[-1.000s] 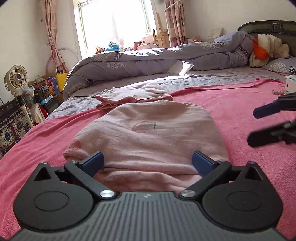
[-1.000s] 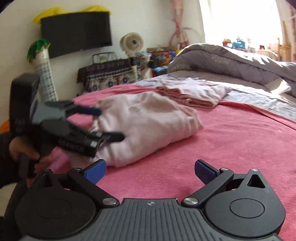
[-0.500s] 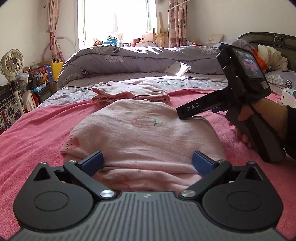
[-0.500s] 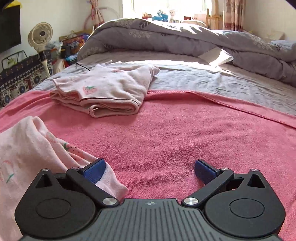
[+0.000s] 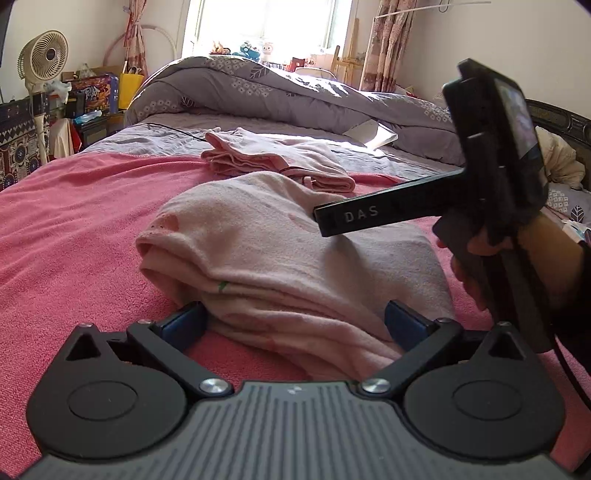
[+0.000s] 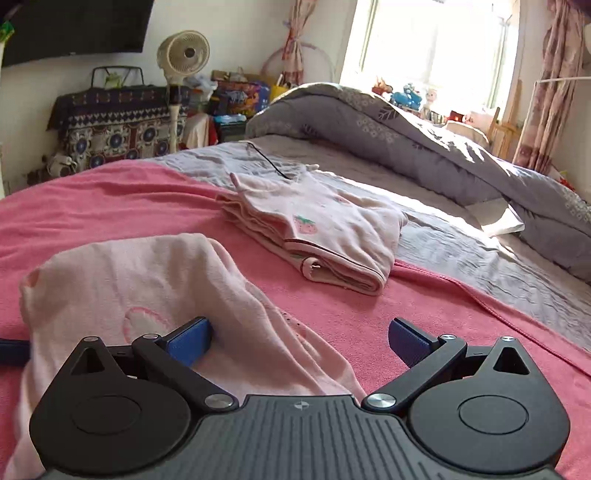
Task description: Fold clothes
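Note:
A pale pink garment (image 5: 280, 254) lies bunched in thick folds on the pink blanket (image 5: 74, 221). My left gripper (image 5: 295, 321) is open, its blue pads on either side of the garment's near edge. In the right wrist view the same garment (image 6: 147, 288) fills the lower left, with a pink heart print. My right gripper (image 6: 299, 338) is open over its right edge; the left pad touches the cloth. The right tool's black body (image 5: 491, 162), held by a hand (image 5: 476, 266), hangs over the garment in the left wrist view. A folded pink garment with strawberry prints (image 6: 314, 236) lies farther back.
A rumpled grey duvet (image 6: 424, 147) runs across the far side of the bed. A standing fan (image 6: 183, 59), a patterned covered box (image 6: 118, 129) and clutter line the left wall. A black cable (image 6: 266, 158) trails over the grey sheet. A window (image 5: 266, 22) is behind.
The near garment has been pushed up into a taller, bunched fold. The right gripper has swung left and lowered onto the garment's right edge. The left gripper has shifted slightly left.

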### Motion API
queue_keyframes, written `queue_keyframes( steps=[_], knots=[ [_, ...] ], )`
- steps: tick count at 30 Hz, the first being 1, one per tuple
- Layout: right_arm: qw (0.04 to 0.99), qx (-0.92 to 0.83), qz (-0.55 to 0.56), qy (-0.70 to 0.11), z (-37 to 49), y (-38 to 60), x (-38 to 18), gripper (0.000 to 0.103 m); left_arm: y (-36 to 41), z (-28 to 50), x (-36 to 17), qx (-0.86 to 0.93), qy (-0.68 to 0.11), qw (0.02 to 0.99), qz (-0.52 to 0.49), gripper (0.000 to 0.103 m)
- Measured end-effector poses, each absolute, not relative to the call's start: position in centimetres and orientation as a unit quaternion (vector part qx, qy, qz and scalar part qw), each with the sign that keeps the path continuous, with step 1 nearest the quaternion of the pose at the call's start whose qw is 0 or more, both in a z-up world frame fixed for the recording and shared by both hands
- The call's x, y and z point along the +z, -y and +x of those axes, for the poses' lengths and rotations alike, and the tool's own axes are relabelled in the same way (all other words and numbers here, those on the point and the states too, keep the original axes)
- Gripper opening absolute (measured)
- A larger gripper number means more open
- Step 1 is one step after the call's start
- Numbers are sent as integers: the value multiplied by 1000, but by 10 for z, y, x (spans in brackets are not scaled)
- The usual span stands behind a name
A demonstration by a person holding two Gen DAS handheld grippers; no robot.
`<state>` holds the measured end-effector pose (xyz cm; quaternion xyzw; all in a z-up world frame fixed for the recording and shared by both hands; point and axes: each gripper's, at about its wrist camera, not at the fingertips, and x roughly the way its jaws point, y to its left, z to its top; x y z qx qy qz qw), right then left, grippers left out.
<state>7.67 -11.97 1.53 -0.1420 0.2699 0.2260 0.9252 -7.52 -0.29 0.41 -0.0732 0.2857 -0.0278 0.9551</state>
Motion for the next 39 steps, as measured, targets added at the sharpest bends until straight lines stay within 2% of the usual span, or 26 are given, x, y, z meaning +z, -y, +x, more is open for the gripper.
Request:
queue_keyframes(
  steps=[4,8,17,23,27,33,39],
  knots=[
    [927,193,-16,-321,111,132,1,103,2,-75,3,-28,-285,955,-77,103],
    [922,205,18,-328,109,151,4,103,2,-74,2,-28,-285,955,-81,103],
    [880,361,-101,-292,35,222,24,103,3,-74,3,-27,-284,955,-83,103],
    [823,440,-179,-312,-10,249,9,103,5,-74,3,-23,-283,955,-81,103],
    [829,450,-128,-306,-9,263,-1,103,5,-75,3,-20,-282,956,-81,103],
    [836,442,-146,-293,-17,261,1,103,-10,-89,6,-60,-272,954,-113,102],
    [835,443,-139,-296,-14,263,0,103,-14,-87,21,-115,-315,942,-14,102]
  ],
)
